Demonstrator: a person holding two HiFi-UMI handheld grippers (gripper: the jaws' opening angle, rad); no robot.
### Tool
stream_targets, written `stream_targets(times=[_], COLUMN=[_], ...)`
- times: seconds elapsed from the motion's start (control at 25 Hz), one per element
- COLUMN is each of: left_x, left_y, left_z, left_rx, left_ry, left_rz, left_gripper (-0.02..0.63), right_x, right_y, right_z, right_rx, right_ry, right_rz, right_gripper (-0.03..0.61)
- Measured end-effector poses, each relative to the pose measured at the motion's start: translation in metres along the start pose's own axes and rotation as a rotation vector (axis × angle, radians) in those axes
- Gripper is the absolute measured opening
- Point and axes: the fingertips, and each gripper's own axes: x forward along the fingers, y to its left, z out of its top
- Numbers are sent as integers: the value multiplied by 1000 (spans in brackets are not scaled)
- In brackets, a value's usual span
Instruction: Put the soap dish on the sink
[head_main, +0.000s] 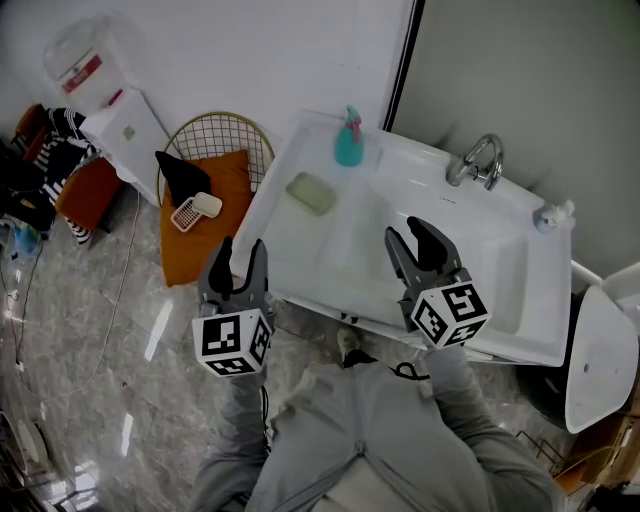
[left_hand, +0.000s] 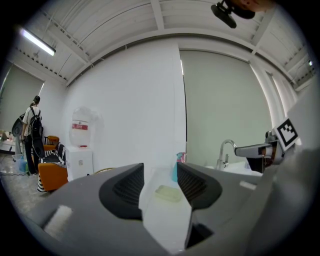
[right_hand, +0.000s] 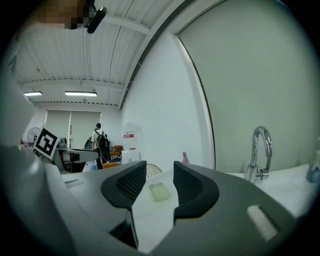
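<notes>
Soap dish (head_main: 312, 193): pale green, rectangular, shallow, with rounded corners and a raised rim around a sunken middle. Lying flat on the left ledge of the white sink (head_main: 330, 262), apart from both claws. Also visible between the jaws in the left gripper view (left_hand: 169, 193) and in the right gripper view (right_hand: 159, 191), farther off and untouched.

Left claw (head_main: 242, 250): released, jaws apart, nothing held; hovering at the near left corner of the sink. Right claw (head_main: 405, 232): released, jaws apart, nothing held; hovering above the near side of the basin.

Beyond the dish, at the far edge: teal pump bottle (head_main: 348, 140), upright. Farther right: chrome faucet (head_main: 478, 160).
</notes>
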Motion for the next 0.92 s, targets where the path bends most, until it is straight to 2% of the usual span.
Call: stream_targets(times=[0.92], left_x=[5], left_y=[3], left_z=[1], left_rx=[6], left_ry=[5], left_rz=[2], left_gripper=[222], right_x=[5], right_y=[-3], right_z=[-1], right_rx=[-17], right_ry=[12], right_rz=[0], right_gripper=[166])
